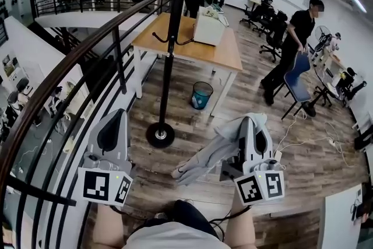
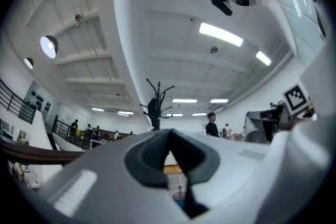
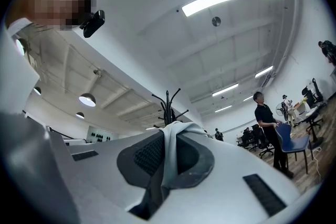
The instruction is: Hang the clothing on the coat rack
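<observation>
**One grey garment pinched in my right gripper, coat rack ahead, nothing hung yet**

Head view: I hold 2 grippers low in front of me. My right gripper [image 1: 249, 122] is clamped on 1 light grey garment [image 1: 213, 151], which drapes down and to the left of the jaws, clear of the wood floor. I'd say it's held by an edge so the rest hangs free for hooking. My left gripper [image 1: 118, 115] carries nothing and sits beside a curved railing [image 1: 87, 46]. 1 black coat rack [image 1: 169, 49] stands just ahead, between the grippers, base on the floor. Behind it: 1 wooden table [image 1: 224, 55] and 1 teal bin [image 1: 201, 95].

Left gripper view: jaw tips together, no cloth between them; likely kept free to spread the fabric later. Rack in the distance, w/ a dark shape near its top; can't tell what it is.

Right gripper view: 1 strip of grey cloth runs up between the pads and folds over the tip. Rack prongs show beyond it, well apart from the garment.
</observation>
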`<state>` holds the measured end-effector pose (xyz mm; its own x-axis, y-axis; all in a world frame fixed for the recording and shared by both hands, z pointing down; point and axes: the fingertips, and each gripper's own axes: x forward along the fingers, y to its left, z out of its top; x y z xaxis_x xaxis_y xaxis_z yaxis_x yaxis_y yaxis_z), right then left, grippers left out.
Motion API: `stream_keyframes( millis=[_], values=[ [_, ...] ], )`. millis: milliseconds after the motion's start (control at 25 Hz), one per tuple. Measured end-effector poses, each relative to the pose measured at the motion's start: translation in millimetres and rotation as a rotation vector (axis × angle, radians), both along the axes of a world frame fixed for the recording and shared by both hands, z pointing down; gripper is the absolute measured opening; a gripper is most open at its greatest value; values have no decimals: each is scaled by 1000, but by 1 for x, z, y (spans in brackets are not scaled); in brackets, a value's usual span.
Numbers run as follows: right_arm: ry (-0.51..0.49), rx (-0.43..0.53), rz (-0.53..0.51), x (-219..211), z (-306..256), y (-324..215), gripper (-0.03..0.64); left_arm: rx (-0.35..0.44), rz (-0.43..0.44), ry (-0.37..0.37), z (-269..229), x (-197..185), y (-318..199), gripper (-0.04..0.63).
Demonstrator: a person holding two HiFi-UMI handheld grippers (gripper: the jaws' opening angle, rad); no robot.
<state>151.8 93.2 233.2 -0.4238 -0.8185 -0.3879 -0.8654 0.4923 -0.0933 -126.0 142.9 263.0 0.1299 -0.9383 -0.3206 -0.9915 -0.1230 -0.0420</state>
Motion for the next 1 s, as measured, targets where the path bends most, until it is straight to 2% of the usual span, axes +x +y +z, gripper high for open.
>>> stream_keyframes(
  millis=[400, 1000],
  values=[
    [1, -26, -11, -11, 13, -55, 9, -32, -11, 0, 14, -12, -50, 9],
    [5, -6, -49, -19, 0, -189, 9, -18, -33, -6, 0, -10, -177, 9]
  ],
)
